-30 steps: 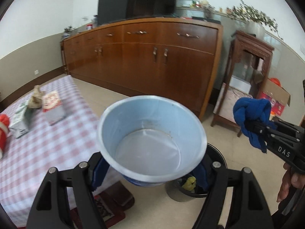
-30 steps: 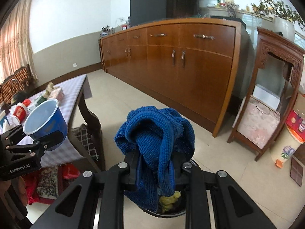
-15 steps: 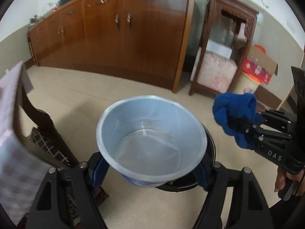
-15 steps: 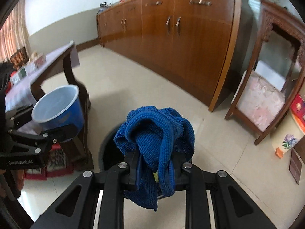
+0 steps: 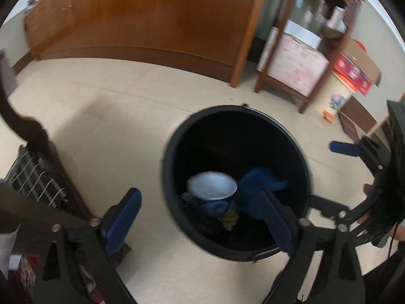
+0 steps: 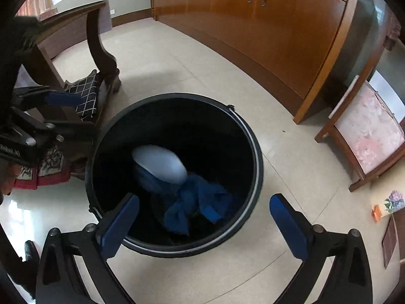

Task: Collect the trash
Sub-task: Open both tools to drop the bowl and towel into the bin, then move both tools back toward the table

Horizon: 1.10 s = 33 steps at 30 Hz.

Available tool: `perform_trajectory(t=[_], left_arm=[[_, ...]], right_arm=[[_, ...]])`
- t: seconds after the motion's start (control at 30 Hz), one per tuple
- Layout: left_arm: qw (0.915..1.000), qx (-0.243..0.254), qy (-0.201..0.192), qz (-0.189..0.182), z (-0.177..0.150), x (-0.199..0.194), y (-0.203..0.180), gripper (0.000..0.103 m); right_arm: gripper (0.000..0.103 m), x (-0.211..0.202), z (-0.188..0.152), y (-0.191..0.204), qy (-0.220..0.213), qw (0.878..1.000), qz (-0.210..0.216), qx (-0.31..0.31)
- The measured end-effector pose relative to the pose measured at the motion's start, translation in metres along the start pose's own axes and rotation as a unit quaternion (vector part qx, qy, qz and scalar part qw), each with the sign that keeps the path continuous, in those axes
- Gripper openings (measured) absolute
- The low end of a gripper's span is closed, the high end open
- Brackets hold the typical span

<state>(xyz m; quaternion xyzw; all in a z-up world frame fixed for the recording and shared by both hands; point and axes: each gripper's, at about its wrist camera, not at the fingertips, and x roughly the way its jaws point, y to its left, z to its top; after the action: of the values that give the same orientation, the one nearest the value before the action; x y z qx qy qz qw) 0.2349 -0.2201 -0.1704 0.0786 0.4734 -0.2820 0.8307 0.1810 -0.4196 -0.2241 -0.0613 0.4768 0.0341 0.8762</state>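
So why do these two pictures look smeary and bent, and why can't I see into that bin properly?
Left wrist view: motion blur smears the cabinet and the bowl. Right wrist view: sharper, though the bowl is blurred. Both: the fisheye lens bows straight edges, corners go black, and the black bin is dark inside.

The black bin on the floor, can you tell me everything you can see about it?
The black bin is a round, open bucket with no lid, likely plastic, with a thin metal band and handle at its rim. It stands upright on the pale tiled floor beside a dark wooden table leg. Inside it lie a blue bowl tipped on its side, a crumpled blue cloth against the bowl, and something yellowish underneath. Nothing touches it from outside.
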Motion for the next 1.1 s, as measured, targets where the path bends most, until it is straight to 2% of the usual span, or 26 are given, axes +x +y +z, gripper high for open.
perform_trajectory(t=[0.23, 0.73, 0.93, 1.1], left_arm=[[0.9978, -0.014, -0.036, 0.054, -0.014, -0.034, 0.003, 0.101], [0.99, -0.047, -0.089, 0.099, -0.045, -0.116, 0.019, 0.102], [0.9849, -0.061, -0.1, 0.127, -0.054, -0.145, 0.024, 0.102], [0.9799, -0.083, -0.122, 0.135, -0.064, -0.17, 0.031, 0.102]], right_arm=[[0.103, -0.021, 0.002, 0.006, -0.017, 0.999, -0.018, 0.027], [0.103, -0.099, 0.021, 0.074, -0.082, 0.996, -0.004, 0.044], [0.103, -0.129, 0.022, 0.099, -0.11, 0.993, -0.003, 0.047], [0.103, -0.151, 0.027, 0.113, -0.131, 0.99, 0.007, 0.058]])
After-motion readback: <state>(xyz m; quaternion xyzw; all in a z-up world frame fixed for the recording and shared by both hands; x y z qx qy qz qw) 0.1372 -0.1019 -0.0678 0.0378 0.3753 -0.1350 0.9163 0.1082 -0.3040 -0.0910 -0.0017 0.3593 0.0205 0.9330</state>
